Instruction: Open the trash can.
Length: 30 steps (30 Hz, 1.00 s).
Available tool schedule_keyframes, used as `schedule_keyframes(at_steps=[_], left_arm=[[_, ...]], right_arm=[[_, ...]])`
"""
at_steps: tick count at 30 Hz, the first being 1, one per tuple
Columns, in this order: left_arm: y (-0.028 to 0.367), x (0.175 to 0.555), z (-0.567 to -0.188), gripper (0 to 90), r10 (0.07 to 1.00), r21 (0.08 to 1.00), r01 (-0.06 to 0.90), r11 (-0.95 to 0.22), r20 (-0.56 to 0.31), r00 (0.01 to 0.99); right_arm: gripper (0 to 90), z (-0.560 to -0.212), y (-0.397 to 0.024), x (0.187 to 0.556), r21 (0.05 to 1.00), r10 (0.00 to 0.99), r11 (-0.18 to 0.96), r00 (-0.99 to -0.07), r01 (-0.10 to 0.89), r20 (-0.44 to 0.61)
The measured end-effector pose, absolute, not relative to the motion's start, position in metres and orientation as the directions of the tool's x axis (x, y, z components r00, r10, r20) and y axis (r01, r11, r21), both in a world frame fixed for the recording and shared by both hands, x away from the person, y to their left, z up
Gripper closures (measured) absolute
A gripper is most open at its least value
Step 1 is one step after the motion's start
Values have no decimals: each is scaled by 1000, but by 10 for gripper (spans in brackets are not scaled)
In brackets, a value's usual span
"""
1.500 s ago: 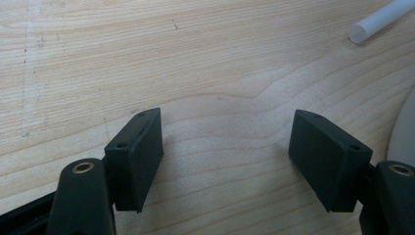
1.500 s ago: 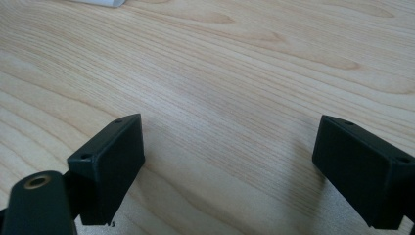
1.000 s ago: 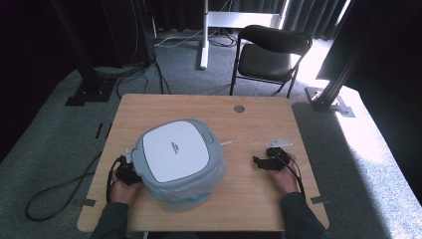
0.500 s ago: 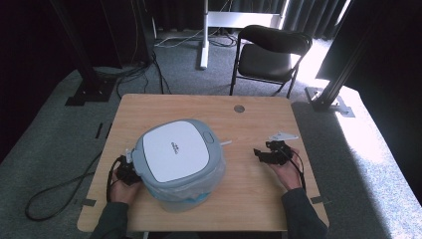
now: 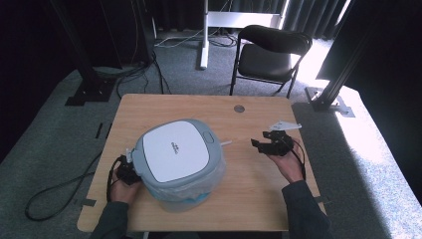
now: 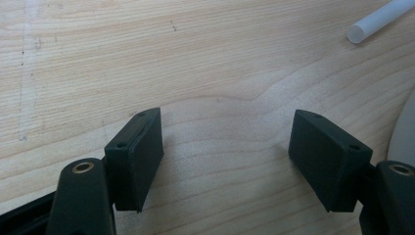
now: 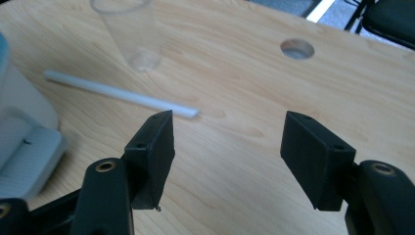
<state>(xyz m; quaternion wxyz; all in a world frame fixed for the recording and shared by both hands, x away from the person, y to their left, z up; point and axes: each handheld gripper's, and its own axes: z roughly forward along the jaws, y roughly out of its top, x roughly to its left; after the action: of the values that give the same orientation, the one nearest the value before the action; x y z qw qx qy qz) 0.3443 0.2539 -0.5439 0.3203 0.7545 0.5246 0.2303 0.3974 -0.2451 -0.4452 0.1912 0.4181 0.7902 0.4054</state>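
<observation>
A round grey bin (image 5: pixel 174 158) with a white lid and a clear liner bag stands on the wooden table (image 5: pixel 164 112), left of centre. My left gripper (image 5: pixel 127 172) rests at its left side, partly hidden by it. In the left gripper view, my left gripper (image 6: pixel 227 127) is open over bare wood. My right gripper (image 5: pixel 259 144) hovers right of the bin, pointing left. It is open (image 7: pixel 229 125) just short of a white straw (image 7: pixel 122 93) lying on the table (image 5: pixel 226 143). A clear plastic cup (image 7: pixel 129 34) stands beyond the straw.
A round cable hole (image 5: pixel 239 108) sits near the table's far edge (image 7: pixel 297 49). The bin's rim shows at the edge of both gripper views (image 7: pixel 24 142) (image 6: pixel 403 132). A black chair (image 5: pixel 271 50) stands behind the table. A cable (image 5: pixel 59 191) trails off the left side.
My right gripper has moved away from the person and slightly left, toward the straw. The left gripper and the bin have not moved.
</observation>
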Motion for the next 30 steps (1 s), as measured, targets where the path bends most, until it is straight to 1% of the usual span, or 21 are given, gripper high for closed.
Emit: schedule_keyframes(at_steps=[13,30], left_arm=[[254,344,-544,287,939,725,644,-245,11,345],[254,345,-544,287,938,725,643,-246,11,346]], right_arm=[[363,-408,-222,402,829,771,348,-637,439,13],[370,-377,-205,400,852,723,352,-690,387,14]])
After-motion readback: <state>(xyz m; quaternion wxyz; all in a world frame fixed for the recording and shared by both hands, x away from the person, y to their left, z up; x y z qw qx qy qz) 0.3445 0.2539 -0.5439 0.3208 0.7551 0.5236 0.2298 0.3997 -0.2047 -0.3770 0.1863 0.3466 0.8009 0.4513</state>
